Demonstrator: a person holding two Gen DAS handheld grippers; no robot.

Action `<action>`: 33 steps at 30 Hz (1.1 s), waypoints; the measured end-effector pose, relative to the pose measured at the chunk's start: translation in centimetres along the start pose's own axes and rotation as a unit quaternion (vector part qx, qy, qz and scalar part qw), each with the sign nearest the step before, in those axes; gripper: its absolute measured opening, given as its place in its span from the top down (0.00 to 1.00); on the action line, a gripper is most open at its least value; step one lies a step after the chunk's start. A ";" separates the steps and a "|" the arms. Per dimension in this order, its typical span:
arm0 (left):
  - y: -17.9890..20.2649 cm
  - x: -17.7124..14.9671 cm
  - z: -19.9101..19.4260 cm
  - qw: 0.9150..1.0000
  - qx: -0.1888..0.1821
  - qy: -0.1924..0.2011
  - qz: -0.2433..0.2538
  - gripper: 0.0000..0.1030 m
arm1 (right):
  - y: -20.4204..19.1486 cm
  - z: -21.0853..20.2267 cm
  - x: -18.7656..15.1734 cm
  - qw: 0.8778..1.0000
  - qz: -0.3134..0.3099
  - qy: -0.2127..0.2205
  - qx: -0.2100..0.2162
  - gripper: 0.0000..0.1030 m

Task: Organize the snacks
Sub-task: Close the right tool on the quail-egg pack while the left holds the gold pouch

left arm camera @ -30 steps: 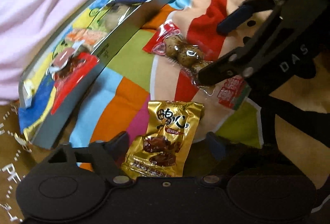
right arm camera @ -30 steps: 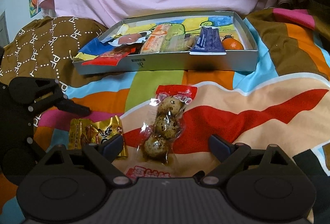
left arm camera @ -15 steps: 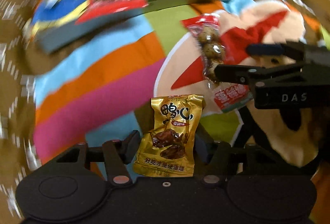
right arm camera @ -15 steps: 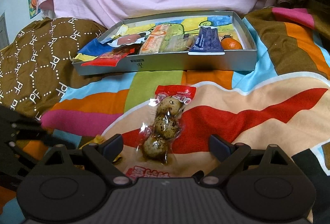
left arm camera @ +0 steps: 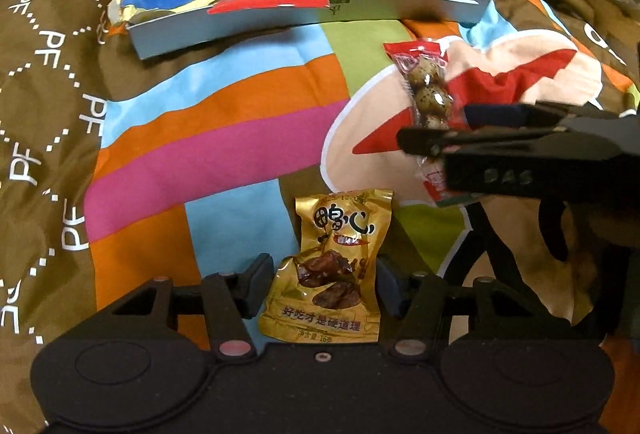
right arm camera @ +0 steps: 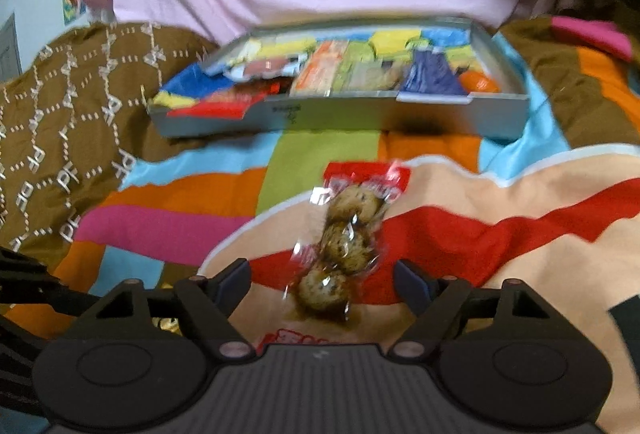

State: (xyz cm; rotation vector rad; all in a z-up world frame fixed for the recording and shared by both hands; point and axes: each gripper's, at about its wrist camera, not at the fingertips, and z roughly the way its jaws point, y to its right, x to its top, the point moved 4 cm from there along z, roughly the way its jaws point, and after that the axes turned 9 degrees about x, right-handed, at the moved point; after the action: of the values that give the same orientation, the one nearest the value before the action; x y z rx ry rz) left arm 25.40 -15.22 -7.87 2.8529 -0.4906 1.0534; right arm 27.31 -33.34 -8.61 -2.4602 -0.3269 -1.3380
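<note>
We grip the gold packet (left arm camera: 326,270) in our left gripper (left arm camera: 324,286); our right gripper (right arm camera: 322,284), just closing, seemingly brackets the egg pack (right arm camera: 340,242) untouched. Next: box (right arm camera: 360,114).

The gold snack packet (left arm camera: 334,266) carries "鸭心" and "好吃才是硬道理". Right of it, the black gripper (left arm camera: 508,176) reads "DAS". Left, the brown cloth (left arm camera: 48,82) repeats "PF".

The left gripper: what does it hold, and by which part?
The left gripper holds the gold snack packet, its fingers pressing the packet's lower side edges.
</note>
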 end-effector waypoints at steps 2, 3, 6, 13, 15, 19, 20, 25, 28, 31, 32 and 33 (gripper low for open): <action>0.1 0.0 0.1 1.000 0.008 0.001 -0.011 0.46 | -0.1 0.7 -0.1 1.000 0.000 -0.011 -0.009 0.22; 0.1 0.1 0.1 1.000 0.011 0.001 -0.017 0.46 | -0.1 0.9 -0.2 1.000 0.000 -0.013 -0.013 0.23; 0.1 0.2 0.2 0.999 0.016 0.000 -0.029 0.46 | -0.2 1.1 -0.3 0.999 -0.004 -0.019 -0.031 0.35; 0.4 0.7 0.5 0.999 0.029 -0.010 -0.039 0.46 | -0.6 0.9 -0.6 0.999 -0.015 -0.029 -0.037 0.51; 0.5 0.8 0.6 0.999 0.033 -0.010 -0.035 0.44 | -0.6 0.9 -0.5 0.999 -0.013 -0.030 -0.034 0.51; 0.7 0.9 1.0 0.999 0.036 -0.015 -0.028 0.39 | -0.3 1.0 -0.5 0.999 -0.007 -0.032 -0.024 0.46; 0.7 1.0 1.0 0.999 0.037 -0.015 -0.027 0.38 | -0.3 1.0 -0.5 0.999 -0.010 -0.032 -0.023 0.45; 0.9 1.0 1.2 0.999 0.044 -0.015 -0.027 0.42 | -0.5 1.1 -0.5 0.999 -0.023 -0.034 -0.027 0.48; 1.1 1.0 1.0 0.998 0.051 -0.015 -0.022 0.47 | -0.7 0.9 -0.5 0.999 -0.032 -0.035 -0.026 0.53; 1.3 1.1 0.8 0.998 0.049 -0.018 -0.023 0.51 | -1.2 0.5 -0.6 0.997 -0.059 -0.037 -0.032 0.58; 1.4 1.0 0.7 0.998 0.048 -0.018 -0.023 0.52 | -1.4 0.4 -0.7 0.996 -0.074 -0.039 -0.036 0.58; 1.5 1.0 0.5 0.999 0.047 -0.017 -0.022 0.52 | -1.8 0.4 -0.8 0.994 -0.092 -0.040 -0.041 0.58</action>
State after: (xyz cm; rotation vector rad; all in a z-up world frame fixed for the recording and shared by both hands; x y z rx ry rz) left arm 25.96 -17.00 -7.71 2.9530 -0.3887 1.0494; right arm 26.54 -31.59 -9.19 -2.6106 -0.5412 -1.3500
